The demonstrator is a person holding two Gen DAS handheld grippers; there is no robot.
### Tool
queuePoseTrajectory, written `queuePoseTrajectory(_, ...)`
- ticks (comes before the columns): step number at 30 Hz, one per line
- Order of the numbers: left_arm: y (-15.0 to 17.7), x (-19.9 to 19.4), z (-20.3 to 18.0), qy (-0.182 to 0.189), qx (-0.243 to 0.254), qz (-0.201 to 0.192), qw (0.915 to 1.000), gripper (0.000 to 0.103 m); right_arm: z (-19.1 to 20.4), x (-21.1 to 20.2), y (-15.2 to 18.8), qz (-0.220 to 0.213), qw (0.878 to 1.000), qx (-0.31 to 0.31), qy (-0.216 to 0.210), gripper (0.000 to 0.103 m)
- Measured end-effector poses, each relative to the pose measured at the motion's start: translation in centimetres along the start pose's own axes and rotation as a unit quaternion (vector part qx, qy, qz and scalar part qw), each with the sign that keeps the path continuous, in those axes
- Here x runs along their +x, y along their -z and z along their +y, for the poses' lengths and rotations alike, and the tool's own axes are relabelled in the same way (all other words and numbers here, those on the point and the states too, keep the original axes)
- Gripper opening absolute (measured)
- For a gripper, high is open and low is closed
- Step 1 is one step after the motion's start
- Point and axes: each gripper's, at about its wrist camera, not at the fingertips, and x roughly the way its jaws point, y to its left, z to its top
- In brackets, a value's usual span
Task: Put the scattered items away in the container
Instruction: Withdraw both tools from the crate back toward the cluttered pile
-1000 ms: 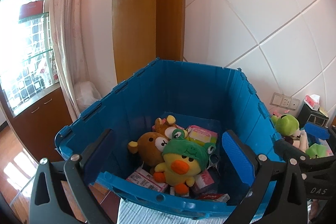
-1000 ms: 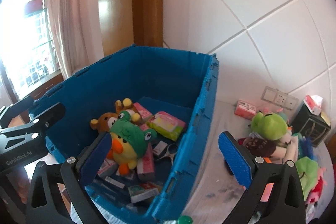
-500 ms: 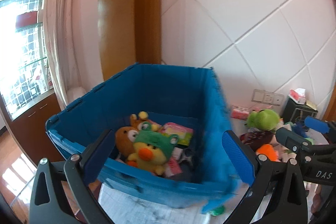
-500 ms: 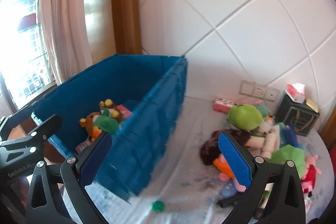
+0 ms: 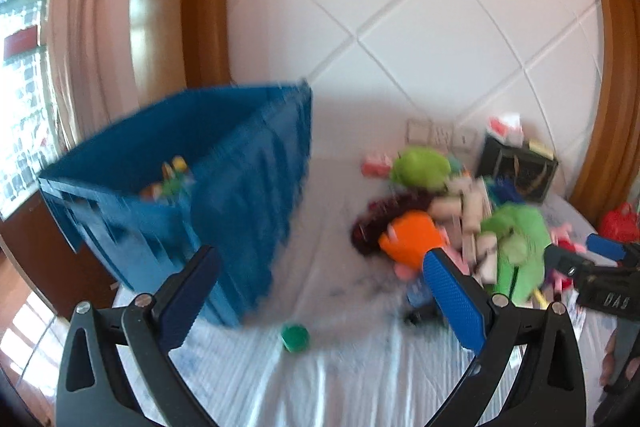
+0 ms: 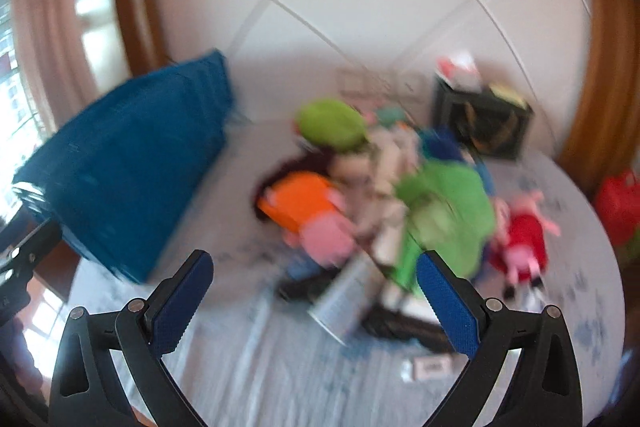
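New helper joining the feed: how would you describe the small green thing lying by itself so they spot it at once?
Start at the big blue crate on the white cloth. Just in front of its near corner lies a small round green cap, alone on bare cloth. Unlike the green plush toys, it sits apart from the heap and is far smaller.

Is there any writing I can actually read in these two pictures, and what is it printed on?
"DAS", seen upside down in the left wrist view: on the black body of the right gripper.
Small white card on the tablecloth: dark print, too blurred to read.
Grey printed sheet near the toys: lines of text, unreadable.
Box on the black holder: red marking, too blurred.
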Motion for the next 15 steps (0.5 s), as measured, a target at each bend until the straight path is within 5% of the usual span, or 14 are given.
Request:
queuePoseTrajectory(10,10.6,10.7,0.2,-0.004,0.036,0.131,0.9907,0.103,-5.7,7.7,8.9,0.102,0.991,0.079,0.034,0.103)
queuePoseTrajectory(15,13.2,16.2,2.8,-0.005,0.043,0.155,0.9870,0.103,-7.5,9.7,12.5,0.102,0.982,0.138,0.082,0.103)
